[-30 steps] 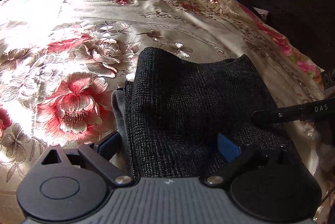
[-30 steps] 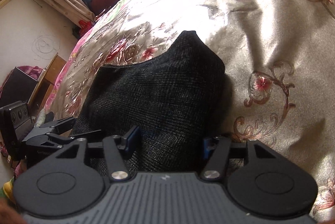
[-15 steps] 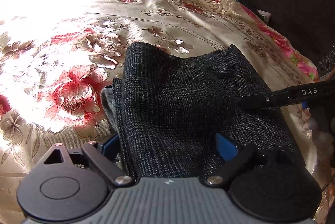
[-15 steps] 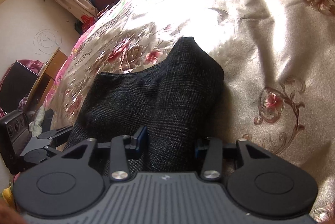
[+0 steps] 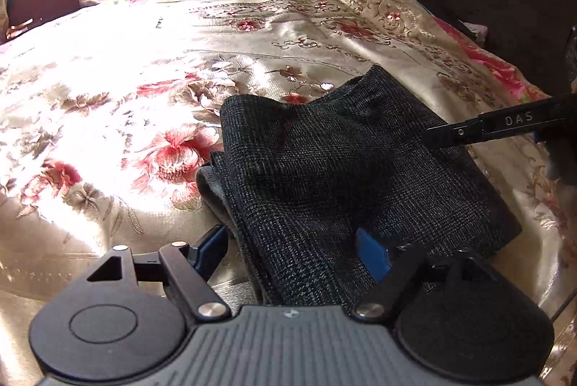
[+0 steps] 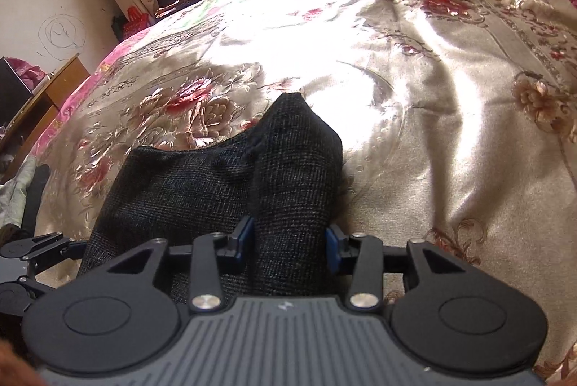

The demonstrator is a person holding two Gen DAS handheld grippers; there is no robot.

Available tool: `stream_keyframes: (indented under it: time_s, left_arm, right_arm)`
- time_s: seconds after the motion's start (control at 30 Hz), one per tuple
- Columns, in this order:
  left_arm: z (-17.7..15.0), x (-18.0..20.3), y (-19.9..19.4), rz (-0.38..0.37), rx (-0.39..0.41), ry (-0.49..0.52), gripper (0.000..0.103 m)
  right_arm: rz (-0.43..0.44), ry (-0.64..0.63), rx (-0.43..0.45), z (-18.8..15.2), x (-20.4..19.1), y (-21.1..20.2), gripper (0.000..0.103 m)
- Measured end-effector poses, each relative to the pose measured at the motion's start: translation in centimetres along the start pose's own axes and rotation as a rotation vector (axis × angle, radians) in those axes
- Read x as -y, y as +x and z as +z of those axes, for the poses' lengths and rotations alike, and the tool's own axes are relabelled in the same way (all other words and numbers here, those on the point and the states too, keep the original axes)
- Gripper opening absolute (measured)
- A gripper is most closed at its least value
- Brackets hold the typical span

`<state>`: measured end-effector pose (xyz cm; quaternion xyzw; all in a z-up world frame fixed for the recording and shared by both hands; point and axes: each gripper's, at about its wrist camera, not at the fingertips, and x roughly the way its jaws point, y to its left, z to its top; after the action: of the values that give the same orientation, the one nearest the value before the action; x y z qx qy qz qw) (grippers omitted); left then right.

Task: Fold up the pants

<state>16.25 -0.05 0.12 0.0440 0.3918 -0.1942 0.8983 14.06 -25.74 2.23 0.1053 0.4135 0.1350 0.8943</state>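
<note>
My right gripper [image 6: 290, 240] is clamped on the folded pants [image 6: 216, 191]; my left gripper [image 5: 292, 249], jaws apart and just closing, straddles their edge. Next: grip, then lift both sides evenly.

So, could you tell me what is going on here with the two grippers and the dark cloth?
A person is folding dark pants on a flowered bedspread with two handheld grippers. The right gripper is closed on a bunched fold at one end. The left gripper straddles the near edge, its jaws wide but just narrowing, pads not yet pressing. The pants are already folded into a compact bundle.
</note>
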Motion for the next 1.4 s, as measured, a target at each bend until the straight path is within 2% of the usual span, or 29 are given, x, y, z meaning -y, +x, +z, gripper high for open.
stream_keyframes:
  time_s: [0.07, 0.2, 0.27, 0.4, 0.57, 0.7, 1.07, 1.4]
  left_arm:
    - [0.0, 0.6, -0.7, 0.052, 0.01, 0.031, 0.093]
    - [-0.2, 2.0, -2.0, 0.166, 0.024, 0.029, 0.094]
    - [-0.5, 2.8, -2.6, 0.189, 0.034, 0.023, 0.095]
    - [-1.9, 4.4, -4.1, 0.203, 0.063, -0.018, 0.1]
    - [-3.4, 6.3, -5.3, 0.228, 0.073, -0.048, 0.103]
    - [-4.1, 7.6, -6.0, 0.255, 0.073, -0.047, 0.103]
    - [-6.8, 9.0, -7.5, 0.253, 0.098, -0.065, 0.103]
    - [-7.8, 9.4, -7.6, 0.245, 0.088, -0.054, 0.103]
  right_arm:
    - [-0.021, -0.009, 0.034, -0.7, -0.5, -1.8, 0.043]
    - [-0.045, -0.032, 0.067, -2.5, -2.2, -4.1, 0.043]
    - [-0.048, -0.038, 0.086, -3.4, -3.2, -4.8, 0.043]
    - [-0.071, -0.035, 0.115, -5.5, -4.3, -6.1, 0.043]
    - [-0.094, -0.038, 0.109, -8.1, -5.2, -7.0, 0.043]
    - [-0.095, -0.013, 0.116, -9.7, -5.5, -7.5, 0.043]
    - [-0.101, 0.068, 0.142, -13.3, -4.8, -8.4, 0.043]
    - [-0.094, 0.038, 0.145, -14.2, -5.9, -8.6, 0.045]
